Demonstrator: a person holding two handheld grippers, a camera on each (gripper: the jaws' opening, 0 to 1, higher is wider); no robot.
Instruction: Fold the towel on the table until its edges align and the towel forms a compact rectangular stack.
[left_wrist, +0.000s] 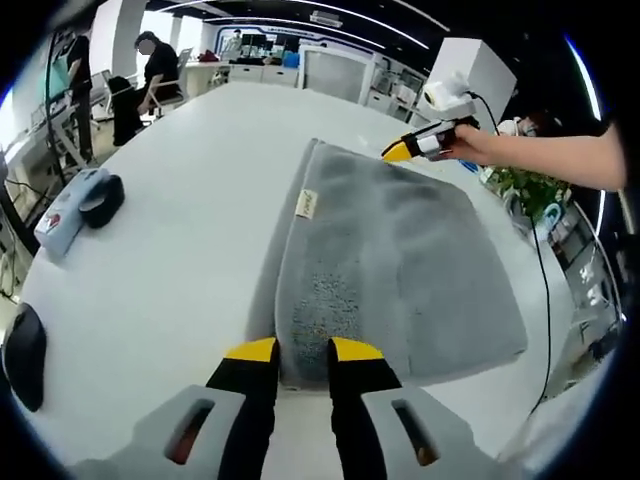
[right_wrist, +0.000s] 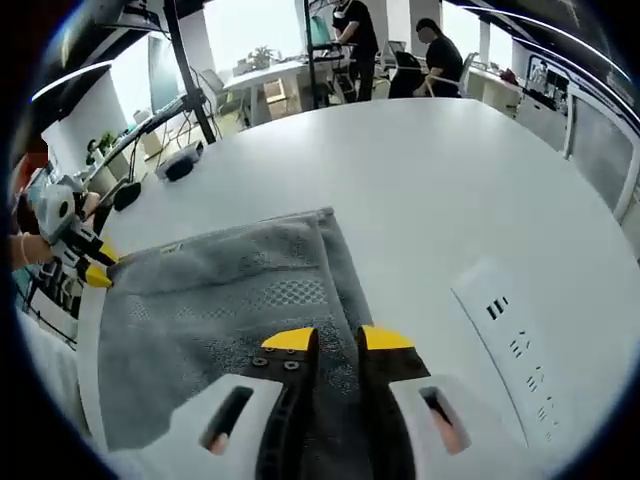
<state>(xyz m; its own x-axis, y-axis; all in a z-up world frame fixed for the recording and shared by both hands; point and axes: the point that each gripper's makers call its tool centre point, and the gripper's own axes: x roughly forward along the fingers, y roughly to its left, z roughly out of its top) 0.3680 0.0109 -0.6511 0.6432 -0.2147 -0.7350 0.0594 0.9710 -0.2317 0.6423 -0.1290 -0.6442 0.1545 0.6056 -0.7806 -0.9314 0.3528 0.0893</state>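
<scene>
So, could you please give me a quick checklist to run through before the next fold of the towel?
1. Towel folded at least once, layered edge visible: ok.
2. Edges aligned: not ok, lower layer sticks out along one side.
3. Left gripper at towel's near edge, jaws apart: ok.
4. Right gripper over the towel, jaws apart: ok.
5. Either gripper pinching fabric: cannot tell.
6. Table bare beside the towel: ok.
</scene>
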